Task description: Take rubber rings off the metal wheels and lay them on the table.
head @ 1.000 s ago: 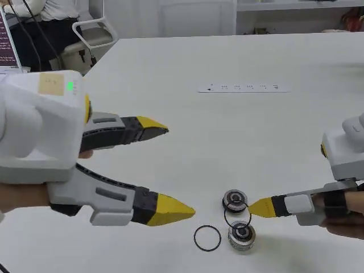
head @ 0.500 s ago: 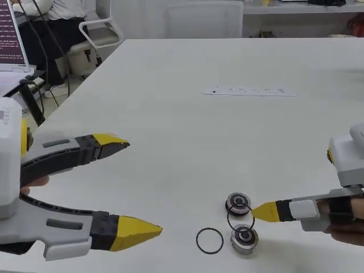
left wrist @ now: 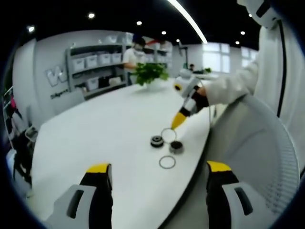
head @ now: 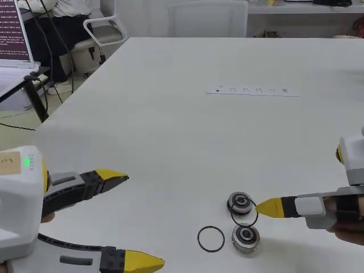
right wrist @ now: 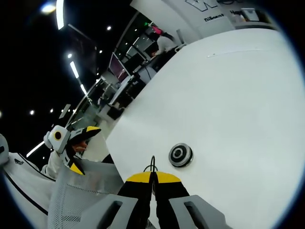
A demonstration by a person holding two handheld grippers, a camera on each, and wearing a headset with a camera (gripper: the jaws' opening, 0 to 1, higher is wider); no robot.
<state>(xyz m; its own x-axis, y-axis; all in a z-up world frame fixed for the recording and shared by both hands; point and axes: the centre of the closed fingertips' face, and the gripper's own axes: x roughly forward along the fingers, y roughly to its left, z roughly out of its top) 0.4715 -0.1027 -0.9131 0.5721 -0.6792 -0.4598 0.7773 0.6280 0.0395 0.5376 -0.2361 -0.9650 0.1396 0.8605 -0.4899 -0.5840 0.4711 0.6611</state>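
Pinching a rubber ring [head: 243, 215], right claw [head: 261, 208] unmoved, left claw [head: 144, 220] agape (drawn back).

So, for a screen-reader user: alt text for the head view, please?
The right gripper, shut, pinches a rubber ring between two metal wheels on a white table. A second ring lies flat beside the nearer wheel; the left gripper hangs open at lower left.

Bright, even light falls from ceiling strips [left wrist: 188, 21] and small spotlights, so the white table [head: 187, 114] shows only faint, soft shadows beside the wheels [head: 245, 238]. The far room in the head view looks softer. Both gripper views bend strongly at their edges, with dark ceilings around the lamps.
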